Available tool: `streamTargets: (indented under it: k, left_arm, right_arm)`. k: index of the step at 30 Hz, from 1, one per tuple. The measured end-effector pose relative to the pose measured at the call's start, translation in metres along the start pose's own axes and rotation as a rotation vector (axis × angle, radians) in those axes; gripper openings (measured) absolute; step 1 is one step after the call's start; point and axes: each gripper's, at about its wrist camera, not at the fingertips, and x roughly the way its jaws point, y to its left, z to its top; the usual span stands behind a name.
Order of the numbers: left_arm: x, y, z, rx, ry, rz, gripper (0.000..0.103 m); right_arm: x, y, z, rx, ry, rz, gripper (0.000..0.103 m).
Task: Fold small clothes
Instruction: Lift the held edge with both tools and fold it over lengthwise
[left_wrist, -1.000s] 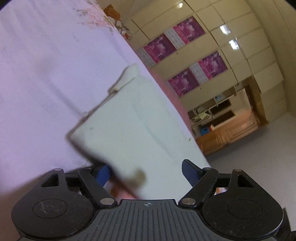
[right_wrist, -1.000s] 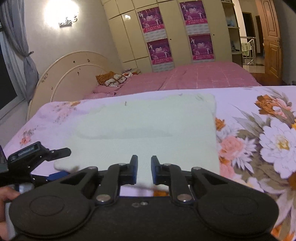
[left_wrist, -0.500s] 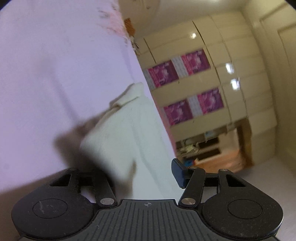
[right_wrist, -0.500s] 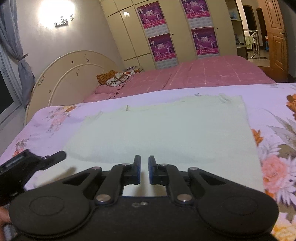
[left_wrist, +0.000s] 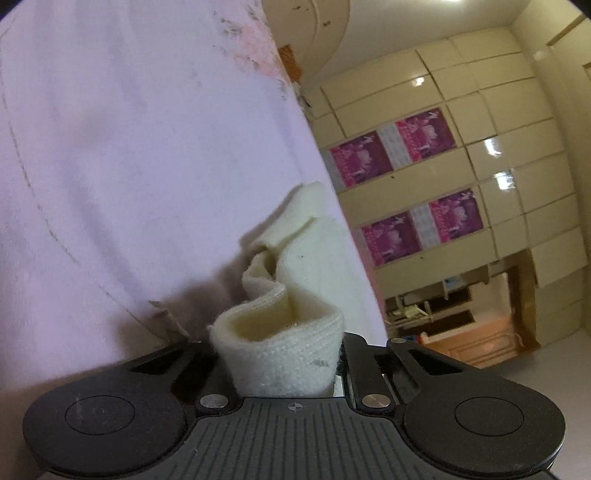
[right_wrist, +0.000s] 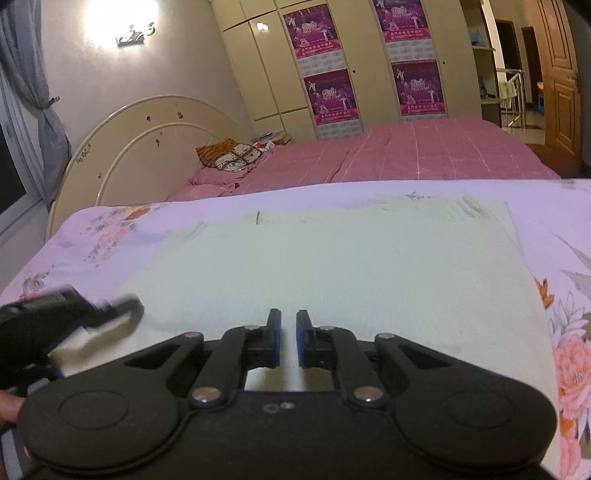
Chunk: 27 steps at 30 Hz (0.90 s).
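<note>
A pale cream cloth (right_wrist: 332, 266) lies spread flat on the lilac floral bedsheet (right_wrist: 110, 229). In the left wrist view its near corner (left_wrist: 280, 354) is bunched into a curl between the jaws of my left gripper (left_wrist: 280, 343), which are closing and pinch it. The rest of the cloth (left_wrist: 314, 251) trails away rumpled. The left gripper (right_wrist: 122, 310) shows blurred at the cloth's left corner in the right wrist view. My right gripper (right_wrist: 288, 328) sits low over the cloth's near edge, shut to a narrow slit. I cannot tell whether fabric is pinched there.
Beyond the sheet lies a second bed with a pink cover (right_wrist: 406, 155) and a patterned pillow (right_wrist: 232, 155), backed by a round cream headboard (right_wrist: 147, 140). A wardrobe with magenta posters (right_wrist: 328, 96) lines the far wall. A hand (right_wrist: 7, 406) shows at the left edge.
The left jaws went from wide to closed on the cloth's corner, which now curls up between them. The right gripper came lower and closer over the cloth, staying shut.
</note>
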Motion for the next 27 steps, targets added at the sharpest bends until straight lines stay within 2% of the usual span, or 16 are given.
streamTargets:
  k: [4, 6, 7, 8, 10, 14, 20, 23, 25, 27]
  left_arm:
    - [-0.012, -0.019, 0.002, 0.074, -0.031, -0.068, 0.007]
    - [-0.009, -0.018, 0.004, 0.103, -0.022, -0.034, 0.007]
    - [-0.005, -0.015, 0.007, 0.111, -0.012, 0.001, 0.007]
    - [0.003, -0.011, 0.01, 0.105, 0.001, 0.027, 0.007]
    - [-0.001, -0.002, 0.013, 0.105, 0.009, 0.028, 0.007]
    - [-0.001, -0.012, 0.016, 0.144, 0.014, 0.021, 0.007]
    - [-0.003, -0.092, 0.02, 0.427, 0.036, -0.053, 0.007]
    - [0.008, -0.142, 0.009, 0.562, 0.106, -0.089, 0.007]
    - [0.017, -0.17, -0.007, 0.643, 0.157, -0.117, 0.007]
    - [0.028, -0.193, -0.025, 0.707, 0.211, -0.128, 0.007]
  right_arm:
    - [0.002, 0.006, 0.004, -0.02, -0.017, 0.003, 0.009]
    - [0.01, 0.008, 0.003, -0.044, -0.004, -0.033, 0.008]
    - [0.021, 0.008, 0.0, -0.051, 0.043, -0.069, 0.007]
    - [0.026, 0.007, -0.003, -0.052, 0.054, -0.077, 0.004]
    - [0.026, 0.011, -0.003, -0.074, 0.049, -0.092, 0.004]
    - [0.028, 0.011, -0.004, -0.059, 0.049, -0.086, 0.004]
    - [0.027, 0.0, -0.003, 0.023, 0.051, -0.058, 0.004]
    - [0.025, -0.007, -0.002, 0.083, 0.057, -0.035, 0.003]
    - [0.018, -0.023, 0.001, 0.19, 0.053, 0.007, 0.003]
    - [0.0, -0.048, 0.0, 0.32, 0.003, 0.025, 0.006]
